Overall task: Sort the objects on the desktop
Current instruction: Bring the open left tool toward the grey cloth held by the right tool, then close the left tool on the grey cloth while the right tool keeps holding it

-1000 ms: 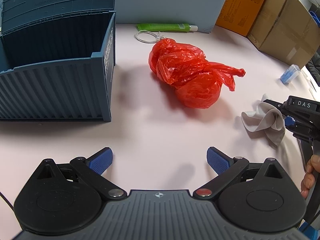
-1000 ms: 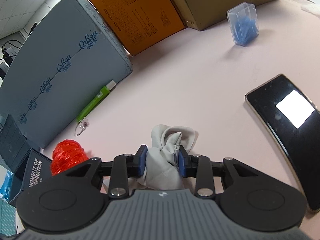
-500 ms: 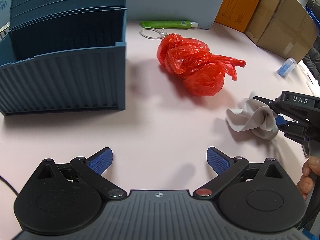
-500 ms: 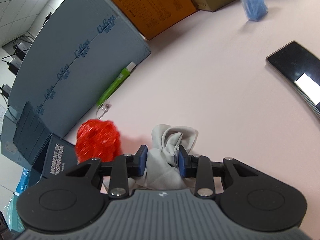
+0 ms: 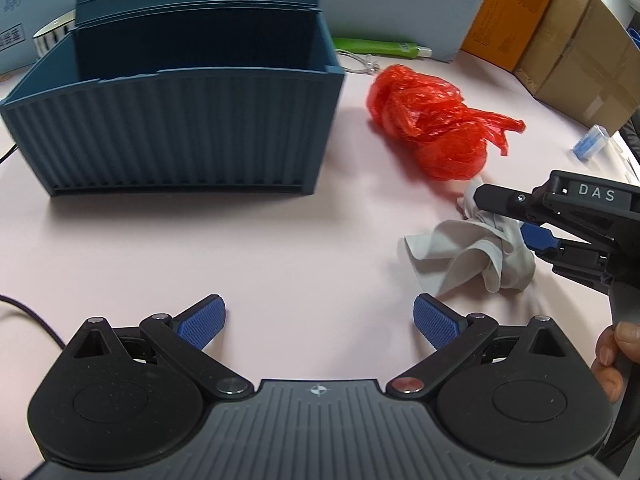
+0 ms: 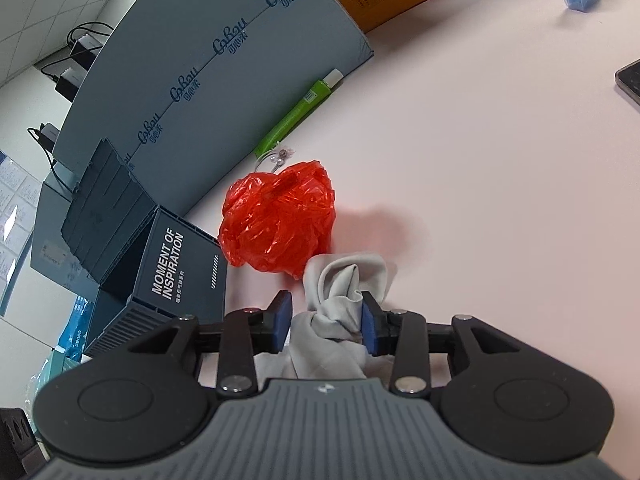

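Observation:
A crumpled grey cloth [image 5: 460,256] [image 6: 344,276] lies on the pink table just in front of a red plastic bag [image 5: 432,128] [image 6: 280,220]. My right gripper [image 6: 326,320] [image 5: 500,220] is around the cloth with its jaws opening. The left pad stands clear of the fabric and the right pad still touches it. A hand holds this gripper at the right edge of the left wrist view. My left gripper [image 5: 318,316] hovers open over bare table with nothing between its fingers. A dark blue ribbed bin [image 5: 180,128] [image 6: 180,264] stands to the left of the bag.
A green tube [image 5: 372,46] [image 6: 296,116] and a small cable loop [image 5: 360,62] lie by the grey board [image 6: 224,60] at the back. Cardboard boxes [image 5: 580,60] line the far right. A small blue box [image 5: 592,142] and a phone [image 6: 630,80] sit further right.
Both grippers have shifted left toward the bin. The right one carried the cloth up beside the red bag, and its jaws have widened off the cloth.

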The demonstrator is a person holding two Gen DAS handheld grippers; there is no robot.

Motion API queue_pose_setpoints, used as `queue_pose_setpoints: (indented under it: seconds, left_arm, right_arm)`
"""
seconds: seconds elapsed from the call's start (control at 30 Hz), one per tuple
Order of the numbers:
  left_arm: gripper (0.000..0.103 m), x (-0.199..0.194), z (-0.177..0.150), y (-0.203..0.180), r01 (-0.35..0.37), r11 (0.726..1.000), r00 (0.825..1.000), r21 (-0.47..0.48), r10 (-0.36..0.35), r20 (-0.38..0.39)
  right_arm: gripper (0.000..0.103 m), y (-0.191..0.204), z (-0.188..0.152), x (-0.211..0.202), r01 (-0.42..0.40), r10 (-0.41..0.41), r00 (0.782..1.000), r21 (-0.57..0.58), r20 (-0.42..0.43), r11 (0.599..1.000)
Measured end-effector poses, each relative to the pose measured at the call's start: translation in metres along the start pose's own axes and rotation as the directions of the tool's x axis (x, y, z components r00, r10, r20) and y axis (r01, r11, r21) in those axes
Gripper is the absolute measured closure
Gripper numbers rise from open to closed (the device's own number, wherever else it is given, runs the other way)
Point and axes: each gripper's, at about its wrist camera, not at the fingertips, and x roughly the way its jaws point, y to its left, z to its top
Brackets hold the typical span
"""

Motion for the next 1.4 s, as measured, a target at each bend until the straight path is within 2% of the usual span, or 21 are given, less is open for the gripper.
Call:
queue_pose_setpoints:
  seconds: [0.07, 0.2, 0.33, 0.6, 0.9, 1.1, 1.27, 1.33, 1.4]
  left_arm:
    - [0.002, -0.001, 0.000, 0.000, 0.002, 1.000, 1.000, -0.002, -0.002, 0.003]
    - [0.002, -0.006, 0.001, -0.004, 0.055, 0.998, 0.998, 0.010, -0.055, 0.039]
    - [0.002, -0.014, 0.004, -0.016, 0.107, 0.992, 0.991, 0.060, -0.111, 0.072]
    - [0.002, -0.016, 0.009, -0.035, 0.201, 0.970, 0.975, 0.139, -0.212, 0.067]
    - [0.002, -0.006, 0.016, -0.052, 0.263, 0.947, 0.961, 0.184, -0.275, 0.041]
    - [0.002, 0.002, 0.013, -0.063, 0.230, 0.944, 0.967, 0.236, -0.248, 0.053]
    - [0.004, 0.007, 0.011, -0.064, 0.202, 0.950, 0.974, 0.238, -0.221, 0.055]
    - [0.006, 0.009, 0.010, -0.065, 0.199, 0.950, 0.975, 0.241, -0.217, 0.052]
    - [0.013, 0.012, 0.008, -0.066, 0.184, 0.950, 0.978, 0.251, -0.203, 0.051]
  right_arm:
    - [0.055, 0.003, 0.000, -0.002, 0.005, -0.005, 1.000, -0.021, 0.015, 1.000]
    - [0.029, 0.004, 0.003, -0.009, 0.010, -0.008, 0.998, -0.035, 0.059, 0.999]
    - [0.015, 0.003, 0.009, -0.013, 0.067, -0.062, 0.994, -0.047, 0.090, 0.997]
    - [0.015, -0.012, 0.016, -0.014, 0.052, -0.053, 0.998, 0.019, 0.042, 0.998]
    - [0.015, -0.010, 0.012, -0.005, 0.037, -0.037, 0.999, 0.005, -0.022, 0.999]
    - [0.015, -0.011, 0.010, -0.006, 0.052, -0.052, 0.999, -0.011, -0.015, 0.999]
    - [0.015, -0.006, 0.007, -0.005, 0.065, -0.066, 0.998, -0.063, -0.017, 0.996]
    - [0.017, -0.003, 0.005, -0.002, 0.065, -0.067, 0.998, -0.087, -0.020, 0.994]
    - [0.027, -0.002, 0.003, -0.002, 0.068, -0.070, 0.997, -0.098, -0.019, 0.993]
